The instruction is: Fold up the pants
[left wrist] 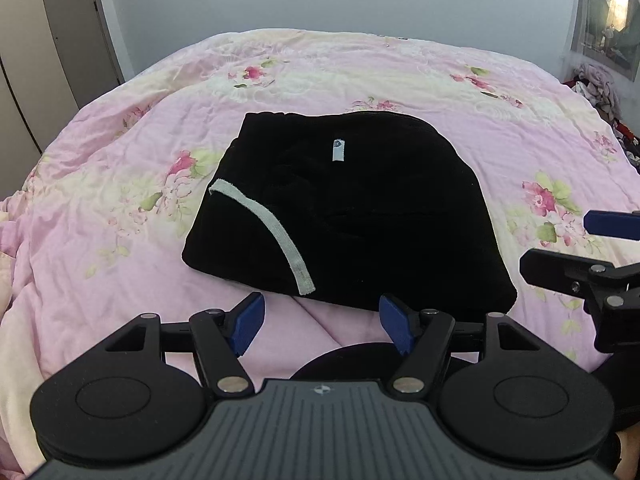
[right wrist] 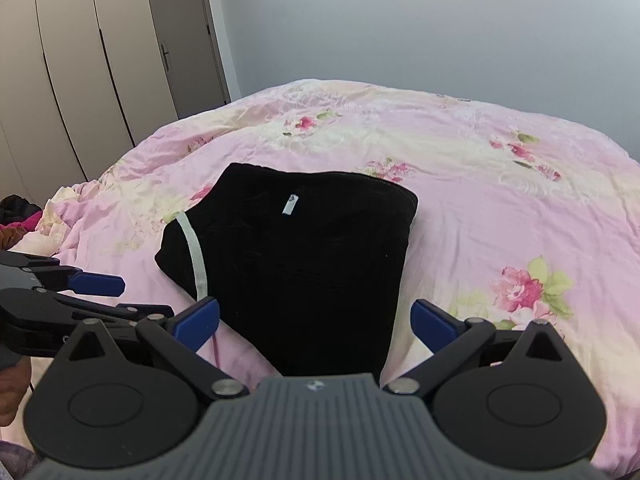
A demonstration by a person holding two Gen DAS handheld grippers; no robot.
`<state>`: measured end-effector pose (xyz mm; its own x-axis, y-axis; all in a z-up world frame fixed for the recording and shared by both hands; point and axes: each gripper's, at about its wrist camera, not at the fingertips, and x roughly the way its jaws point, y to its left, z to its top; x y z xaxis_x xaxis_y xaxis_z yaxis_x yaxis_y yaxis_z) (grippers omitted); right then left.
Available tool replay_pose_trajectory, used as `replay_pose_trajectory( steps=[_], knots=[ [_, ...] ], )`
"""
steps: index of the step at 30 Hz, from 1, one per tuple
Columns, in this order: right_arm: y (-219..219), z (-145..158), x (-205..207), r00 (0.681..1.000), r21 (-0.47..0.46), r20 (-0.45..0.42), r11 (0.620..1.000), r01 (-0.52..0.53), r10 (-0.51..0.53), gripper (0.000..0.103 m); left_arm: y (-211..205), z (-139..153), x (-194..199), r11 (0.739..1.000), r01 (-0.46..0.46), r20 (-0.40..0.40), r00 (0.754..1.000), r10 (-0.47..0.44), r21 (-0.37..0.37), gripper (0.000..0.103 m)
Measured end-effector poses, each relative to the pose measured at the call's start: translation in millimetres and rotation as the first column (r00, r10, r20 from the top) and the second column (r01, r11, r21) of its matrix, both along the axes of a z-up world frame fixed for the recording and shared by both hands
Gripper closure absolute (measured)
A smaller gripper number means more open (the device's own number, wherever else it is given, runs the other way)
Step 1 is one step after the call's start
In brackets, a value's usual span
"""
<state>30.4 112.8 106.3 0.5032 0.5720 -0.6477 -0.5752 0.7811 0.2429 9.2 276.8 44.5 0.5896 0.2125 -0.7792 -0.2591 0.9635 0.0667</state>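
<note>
Black pants (left wrist: 360, 208) lie folded into a compact bundle on the pink floral bedcover (left wrist: 120, 200). A pale strip (left wrist: 264, 224) curves across the bundle's left side, and a small white label (left wrist: 338, 149) sits near its far edge. My left gripper (left wrist: 322, 316) hangs open just short of the bundle's near edge, with nothing between its blue pads (left wrist: 250, 318). My right gripper (right wrist: 316, 320) stands wide open over the near end of the pants (right wrist: 304, 256), its pads clear of the cloth. Each gripper also shows at the other view's edge: the right gripper (left wrist: 600, 240) and the left gripper (right wrist: 96, 284).
Beige wardrobe doors (right wrist: 80, 80) and a grey door (right wrist: 188, 36) stand beyond the bed's left side. Loose clothes are piled at the bed's right edge (left wrist: 596, 84) and its left edge (right wrist: 16, 216). A plain wall runs behind the bed.
</note>
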Motion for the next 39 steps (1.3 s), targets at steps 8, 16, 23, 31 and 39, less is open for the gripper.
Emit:
replay_pose_trajectory(
  steps=[8,16,23,31,39],
  knots=[
    [4.1,-11.4,4.3,0.999,-0.022,-0.050,1.000,0.003,-0.004,0.005,1.6,-3.7,3.5,1.000,-0.009,-0.025,1.000,0.008,-0.028,0.024],
    [-1.6,-7.4,-1.7,0.999,-0.009,-0.041,1.000,-0.007,0.007,0.005,-7.9,3.1,2.6,1.000,-0.007,-0.024,1.000,0.007,-0.006,0.024],
    [-7.1,-3.9,-5.6,1.000,0.001,-0.030,1.000,-0.009,0.009,0.005,-11.0,7.1,2.1,1.000,-0.007,-0.023,1.000,0.007,-0.003,0.024],
    [-10.1,-2.0,-7.9,1.000,0.002,-0.023,1.000,-0.007,0.007,0.005,-13.2,11.2,2.0,1.000,-0.005,-0.015,1.000,0.005,0.001,0.024],
    [-11.0,-0.8,-9.2,1.000,-0.001,-0.024,1.000,-0.006,0.006,0.005,-14.9,11.8,1.3,1.000,-0.012,-0.019,1.000,0.012,-0.002,0.023]
  ],
)
